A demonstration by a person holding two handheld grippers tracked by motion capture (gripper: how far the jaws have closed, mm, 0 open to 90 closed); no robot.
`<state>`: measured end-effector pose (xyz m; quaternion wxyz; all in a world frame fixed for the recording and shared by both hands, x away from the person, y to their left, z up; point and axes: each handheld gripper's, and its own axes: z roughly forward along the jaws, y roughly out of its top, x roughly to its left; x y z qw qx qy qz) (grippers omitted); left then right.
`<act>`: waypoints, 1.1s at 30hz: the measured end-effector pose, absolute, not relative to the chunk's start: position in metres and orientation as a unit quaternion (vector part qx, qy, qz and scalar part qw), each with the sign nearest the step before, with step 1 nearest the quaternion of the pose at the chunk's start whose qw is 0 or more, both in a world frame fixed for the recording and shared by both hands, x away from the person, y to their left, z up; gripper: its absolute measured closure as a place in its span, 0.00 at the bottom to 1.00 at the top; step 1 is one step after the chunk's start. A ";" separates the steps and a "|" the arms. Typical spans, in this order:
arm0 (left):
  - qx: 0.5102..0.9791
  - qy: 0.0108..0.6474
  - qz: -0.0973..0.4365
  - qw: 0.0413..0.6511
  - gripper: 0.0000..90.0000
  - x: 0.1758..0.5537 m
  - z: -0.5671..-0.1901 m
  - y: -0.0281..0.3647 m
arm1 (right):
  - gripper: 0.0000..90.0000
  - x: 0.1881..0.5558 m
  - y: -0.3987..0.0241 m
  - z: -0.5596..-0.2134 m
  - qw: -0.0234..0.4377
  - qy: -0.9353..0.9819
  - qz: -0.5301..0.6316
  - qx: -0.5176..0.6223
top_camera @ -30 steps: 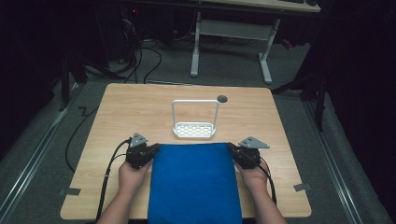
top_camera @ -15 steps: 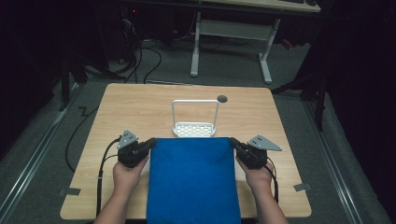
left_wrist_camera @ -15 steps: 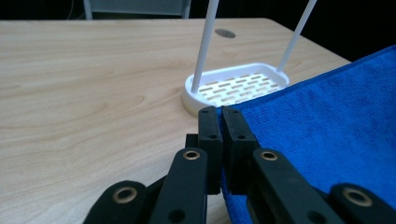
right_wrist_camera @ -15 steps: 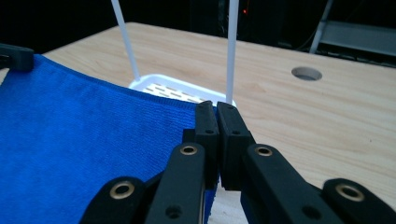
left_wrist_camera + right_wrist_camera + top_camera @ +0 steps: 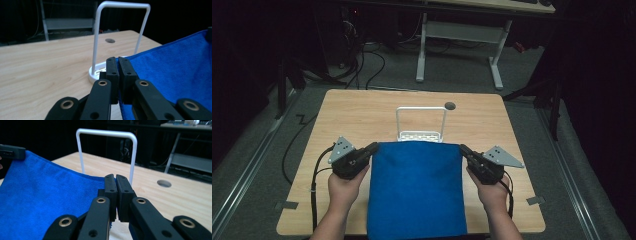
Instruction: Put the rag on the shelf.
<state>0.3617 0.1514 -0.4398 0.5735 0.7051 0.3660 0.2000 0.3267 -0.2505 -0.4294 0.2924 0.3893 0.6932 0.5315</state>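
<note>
Now raised and stretched taut over table point(image 5: 362, 117), blue cloth point(image 5: 416, 185) clamped at far corners by left gripper point(image 5: 371, 148) and right gripper point(image 5: 463, 150), carried forward to white rack point(image 5: 421, 122) since a second ago; hanging probably next.

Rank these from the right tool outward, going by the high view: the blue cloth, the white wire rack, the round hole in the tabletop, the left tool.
1. Blue cloth: its far right corner is clamped in the right tool.
2. White wire rack: just beyond the cloth's far edge, mid-table.
3. Round hole: beyond the rack's right post; close to the rack in distance.
4. Left tool: across the cloth, at its far left corner.
</note>
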 end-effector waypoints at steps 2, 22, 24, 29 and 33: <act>0.703 0.359 0.204 0.579 0.97 0.358 -0.434 0.151 | 0.99 0.324 -0.251 -0.425 0.294 0.688 0.539 0.387; 0.675 0.305 0.251 0.623 0.98 0.341 -0.368 0.147 | 0.99 0.297 -0.253 -0.362 0.344 0.637 0.601 0.339; 0.675 0.297 0.260 0.623 0.98 0.342 -0.358 0.146 | 0.99 0.297 -0.253 -0.353 0.350 0.634 0.602 0.337; 0.671 0.287 0.271 0.628 0.98 0.349 -0.341 0.148 | 0.98 0.304 -0.256 -0.335 0.356 0.628 0.606 0.335; 0.670 0.287 0.272 0.628 0.98 0.355 -0.333 0.149 | 0.99 0.311 -0.257 -0.325 0.361 0.630 0.600 0.336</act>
